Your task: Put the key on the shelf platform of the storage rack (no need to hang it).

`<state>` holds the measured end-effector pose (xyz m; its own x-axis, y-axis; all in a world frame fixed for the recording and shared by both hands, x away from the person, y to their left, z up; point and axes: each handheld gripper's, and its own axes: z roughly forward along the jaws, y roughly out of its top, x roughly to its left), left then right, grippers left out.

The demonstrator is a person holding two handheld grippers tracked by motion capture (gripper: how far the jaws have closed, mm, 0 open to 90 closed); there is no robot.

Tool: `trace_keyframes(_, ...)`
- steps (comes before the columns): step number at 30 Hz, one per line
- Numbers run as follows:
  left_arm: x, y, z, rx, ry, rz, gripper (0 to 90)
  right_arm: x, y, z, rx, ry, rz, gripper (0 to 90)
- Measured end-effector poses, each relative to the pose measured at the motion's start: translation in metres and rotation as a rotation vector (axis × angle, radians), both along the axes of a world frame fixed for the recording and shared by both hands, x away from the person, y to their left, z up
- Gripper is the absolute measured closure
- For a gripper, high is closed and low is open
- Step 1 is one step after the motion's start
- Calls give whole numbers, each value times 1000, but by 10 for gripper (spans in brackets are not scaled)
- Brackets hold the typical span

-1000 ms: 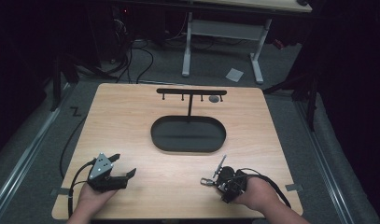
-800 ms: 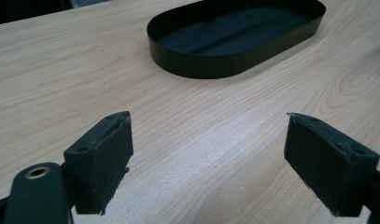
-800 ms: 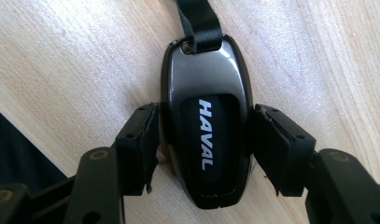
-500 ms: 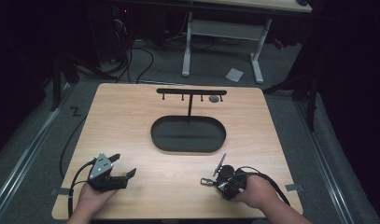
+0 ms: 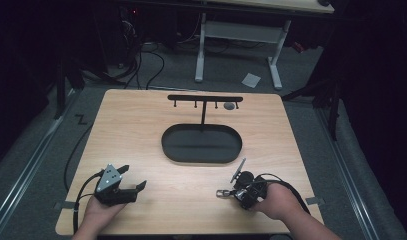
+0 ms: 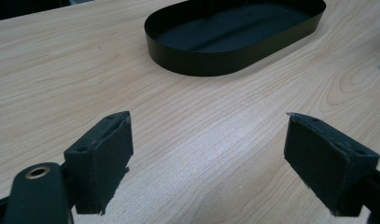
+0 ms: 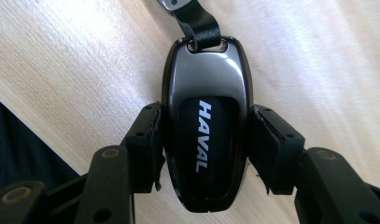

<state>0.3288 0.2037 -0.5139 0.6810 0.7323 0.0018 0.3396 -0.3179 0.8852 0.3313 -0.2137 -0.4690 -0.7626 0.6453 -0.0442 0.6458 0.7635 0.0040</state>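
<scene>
A dark glossy car key fob (image 7: 204, 121) marked HAVAL, with a black strap (image 7: 197, 21) at its top, sits between the pads of my right gripper (image 7: 205, 135), which is shut on its sides. In the high view that right gripper (image 5: 236, 191) is at the table's front right, the fob's metal ring (image 5: 222, 192) sticking out to the left. My left gripper (image 5: 133, 181) rests at the front left, jaws wide apart with nothing between its pads (image 6: 106, 154). A black oval tray (image 5: 201, 143) lies mid-table, and behind it stands a black hook rack (image 5: 205, 98).
The wooden table (image 5: 136, 130) has bare surface around the tray (image 6: 234, 35). A small grey round object (image 5: 229, 106) lies under the rack's right end. Cables trail from both grippers. Beyond the table are a desk frame (image 5: 238, 30) and floor cables.
The right gripper with the fob has shifted slightly toward the front of the table. The left gripper has stayed put.
</scene>
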Motion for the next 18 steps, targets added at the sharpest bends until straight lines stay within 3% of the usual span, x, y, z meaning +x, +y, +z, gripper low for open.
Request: trace_keyframes(18,0,0,0,1,0,0,163,20,1,49,-49,-59,-6,488)
